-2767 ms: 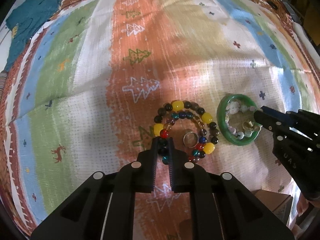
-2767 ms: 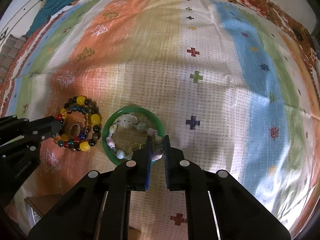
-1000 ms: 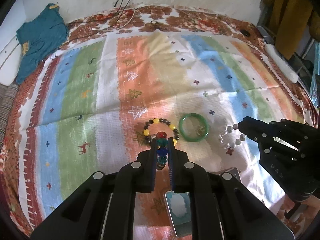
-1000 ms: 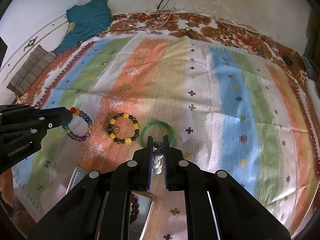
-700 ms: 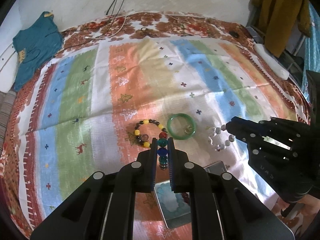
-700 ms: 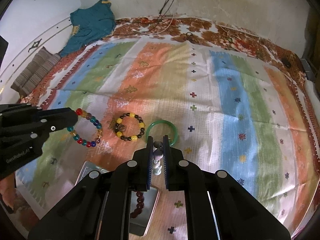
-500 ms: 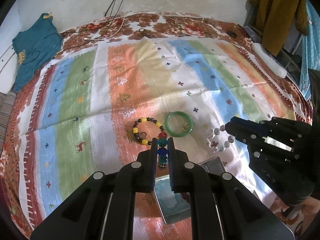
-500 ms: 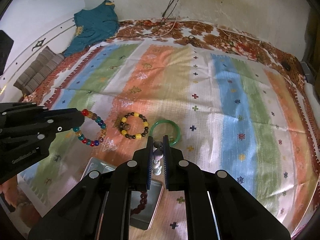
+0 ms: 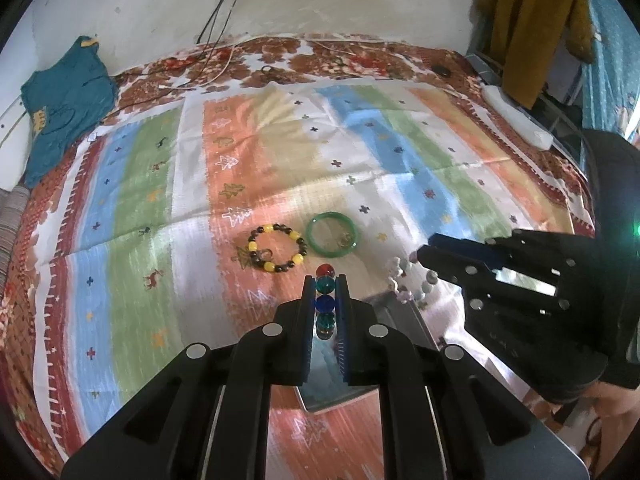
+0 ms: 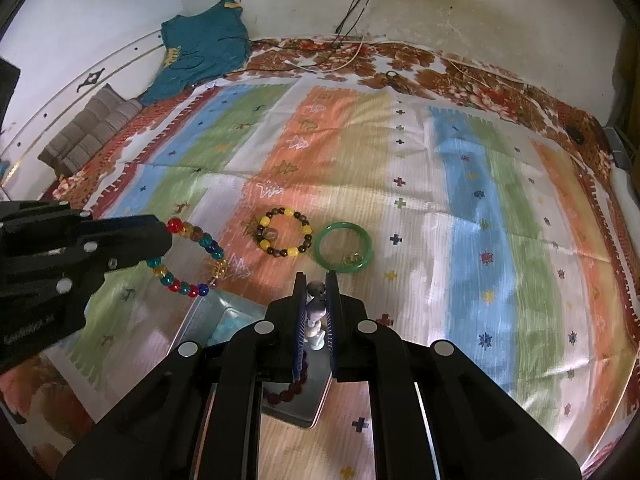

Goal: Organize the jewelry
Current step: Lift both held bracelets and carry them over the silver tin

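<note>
four bracelets (image 10: 285, 236), one bangle (image 10: 344, 250), one tin (image 10: 224, 322), two tongs (image 10: 316, 292).

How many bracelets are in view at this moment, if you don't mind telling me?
5. Multicolour beaded bracelet in the left gripper; pale stone bracelet in the right gripper; yellow-and-brown bracelet and green bangle on the blanket; dark red one, partly hidden, in the tin.

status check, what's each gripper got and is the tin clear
Left hand-held gripper shut on multicolour bead bracelet. Right hand-held gripper shut on pale bead bracelet. Open metal tin below both, nothing blocking it.
</note>
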Demonstrator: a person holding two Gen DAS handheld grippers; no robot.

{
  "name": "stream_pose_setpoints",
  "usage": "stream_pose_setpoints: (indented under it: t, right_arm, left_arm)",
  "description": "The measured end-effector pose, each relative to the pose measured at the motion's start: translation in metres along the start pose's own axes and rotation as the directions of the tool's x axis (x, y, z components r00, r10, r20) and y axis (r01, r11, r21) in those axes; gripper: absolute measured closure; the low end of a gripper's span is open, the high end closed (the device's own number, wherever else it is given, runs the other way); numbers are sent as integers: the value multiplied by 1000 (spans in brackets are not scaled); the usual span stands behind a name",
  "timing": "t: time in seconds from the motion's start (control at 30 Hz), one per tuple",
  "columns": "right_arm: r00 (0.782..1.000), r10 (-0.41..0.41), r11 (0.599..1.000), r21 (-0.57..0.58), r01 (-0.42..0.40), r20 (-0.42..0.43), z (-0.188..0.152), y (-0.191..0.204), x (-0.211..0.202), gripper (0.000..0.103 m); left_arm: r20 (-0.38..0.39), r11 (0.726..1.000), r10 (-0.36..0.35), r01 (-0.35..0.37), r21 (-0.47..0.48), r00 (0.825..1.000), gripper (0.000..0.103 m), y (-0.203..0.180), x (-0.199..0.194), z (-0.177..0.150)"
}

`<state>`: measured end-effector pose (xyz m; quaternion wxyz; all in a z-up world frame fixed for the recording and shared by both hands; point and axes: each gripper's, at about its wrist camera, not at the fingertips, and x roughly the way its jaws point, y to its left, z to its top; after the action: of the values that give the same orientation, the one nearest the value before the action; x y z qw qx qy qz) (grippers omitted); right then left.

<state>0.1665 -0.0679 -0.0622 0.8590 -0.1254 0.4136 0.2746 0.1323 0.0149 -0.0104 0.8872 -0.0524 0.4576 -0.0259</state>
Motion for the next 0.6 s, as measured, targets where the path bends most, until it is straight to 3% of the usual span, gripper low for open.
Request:
stream_pose_setpoints:
  t: [0.6]
  right_arm:
    - [1000,22,1000,-20,-22,6,-23,11,-18,93]
  left_arm:
    - [3,1000,0,0,11,1000,94,-10,-12,-24]
